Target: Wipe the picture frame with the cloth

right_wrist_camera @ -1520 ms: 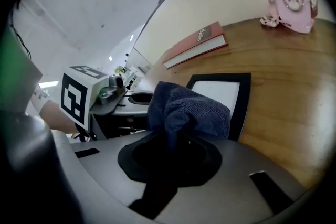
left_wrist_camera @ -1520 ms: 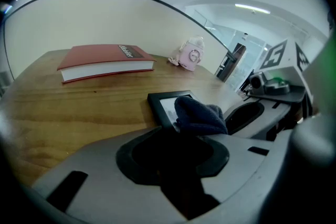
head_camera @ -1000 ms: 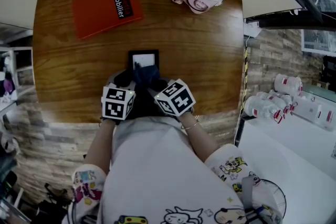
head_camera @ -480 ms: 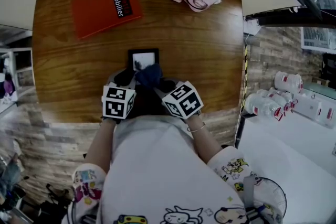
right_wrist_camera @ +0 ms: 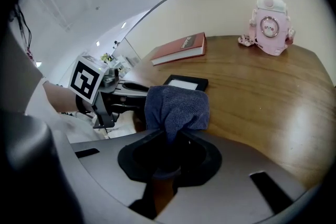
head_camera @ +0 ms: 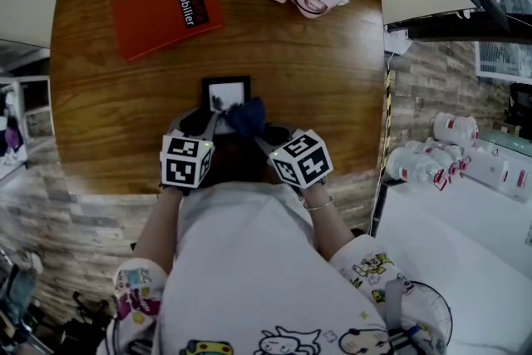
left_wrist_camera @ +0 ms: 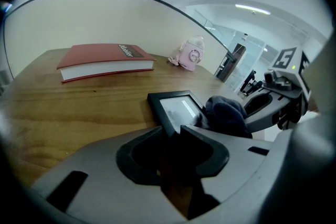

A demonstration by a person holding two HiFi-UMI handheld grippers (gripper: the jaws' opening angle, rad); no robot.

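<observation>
Head view puts the picture frame (head_camera: 225,89) flat on the table (head_camera: 332,96), just ahead of us. We judge the wiping to be under way: the cloth (head_camera: 247,117) sits at the frame's near right corner, and most of the glass seems left to cover, though we cannot tell how clean it is. Our left gripper (head_camera: 208,122) pinches the frame's near edge, and our right gripper (head_camera: 266,131) clamps the bunched cloth. Both slant down and forward, side by side.
</observation>
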